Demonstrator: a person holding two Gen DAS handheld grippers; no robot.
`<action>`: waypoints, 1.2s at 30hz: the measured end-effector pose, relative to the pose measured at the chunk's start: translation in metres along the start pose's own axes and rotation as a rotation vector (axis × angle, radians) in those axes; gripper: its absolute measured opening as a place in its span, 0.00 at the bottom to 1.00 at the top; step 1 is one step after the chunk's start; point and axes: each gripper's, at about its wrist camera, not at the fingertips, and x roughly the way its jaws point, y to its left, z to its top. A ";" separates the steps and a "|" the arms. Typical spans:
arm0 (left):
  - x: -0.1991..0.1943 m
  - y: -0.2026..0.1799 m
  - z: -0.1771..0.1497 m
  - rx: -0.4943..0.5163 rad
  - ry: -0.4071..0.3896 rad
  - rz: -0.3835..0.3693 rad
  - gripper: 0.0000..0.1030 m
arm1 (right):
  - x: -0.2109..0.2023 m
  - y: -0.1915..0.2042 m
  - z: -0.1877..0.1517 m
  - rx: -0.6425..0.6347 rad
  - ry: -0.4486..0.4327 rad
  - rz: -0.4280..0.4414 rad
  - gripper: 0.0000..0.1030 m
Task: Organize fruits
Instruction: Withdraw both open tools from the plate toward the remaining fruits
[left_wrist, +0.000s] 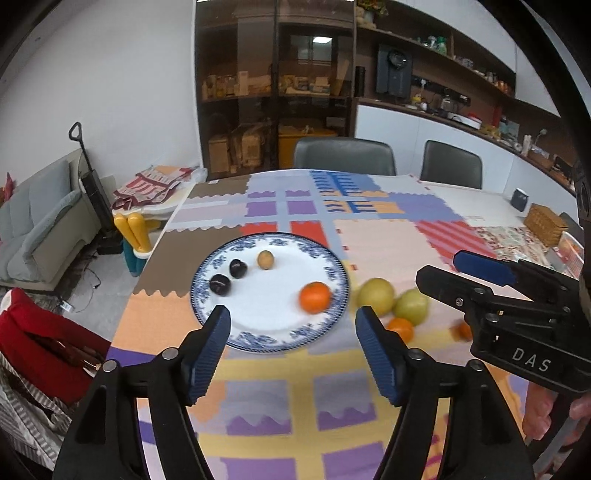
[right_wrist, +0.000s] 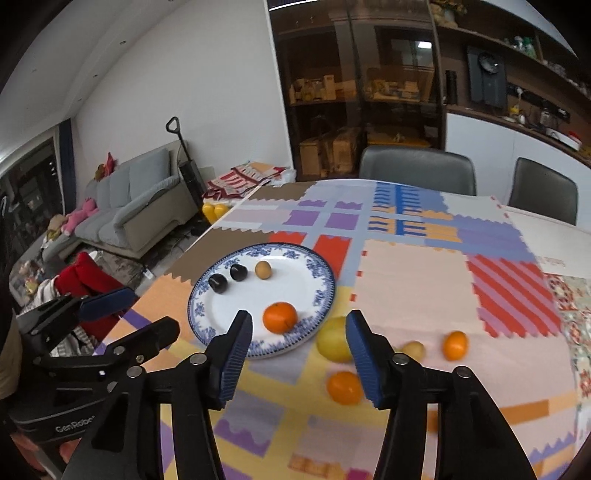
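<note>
Left gripper (left_wrist: 291, 325) wide open, empty, above the plate (left_wrist: 258, 332) holding two plums (left_wrist: 219, 285), a longan (left_wrist: 265, 259) and an orange (left_wrist: 314, 297). Right gripper (right_wrist: 299, 332) gapes empty too; its finger (right_wrist: 360, 350) half-hides a yellow fruit (right_wrist: 332, 339). Loose oranges (right_wrist: 455, 345) blurred on the tablecloth (right_wrist: 406, 273).

The tabletop (right_wrist: 413, 280) is covered by a patchwork cloth of orange, purple, yellow, pink and red-striped squares. Toward its left edge sits a round white plate with a blue floral rim (right_wrist: 321, 291). Just off the plate's right side a large yellow-green round fruit (right_wrist: 332, 341) lies on the cloth (in the left wrist view a second one (left_wrist: 413, 306) sits against it). Near them lie two small oranges (right_wrist: 344, 387) (right_wrist: 455, 345) and a small tan fruit (right_wrist: 413, 349). Toward the far right corner stand a woven wicker basket (left_wrist: 545, 224) and a small dark pot (left_wrist: 520, 199).
</note>
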 end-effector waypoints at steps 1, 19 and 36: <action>-0.003 -0.003 -0.001 0.002 -0.003 -0.001 0.70 | -0.008 -0.002 -0.002 0.008 -0.010 -0.002 0.57; -0.046 -0.062 -0.020 0.088 -0.094 -0.073 0.83 | -0.085 -0.035 -0.041 0.043 -0.070 -0.136 0.64; -0.019 -0.089 -0.031 0.140 -0.116 -0.089 0.84 | -0.092 -0.071 -0.065 0.098 -0.055 -0.241 0.64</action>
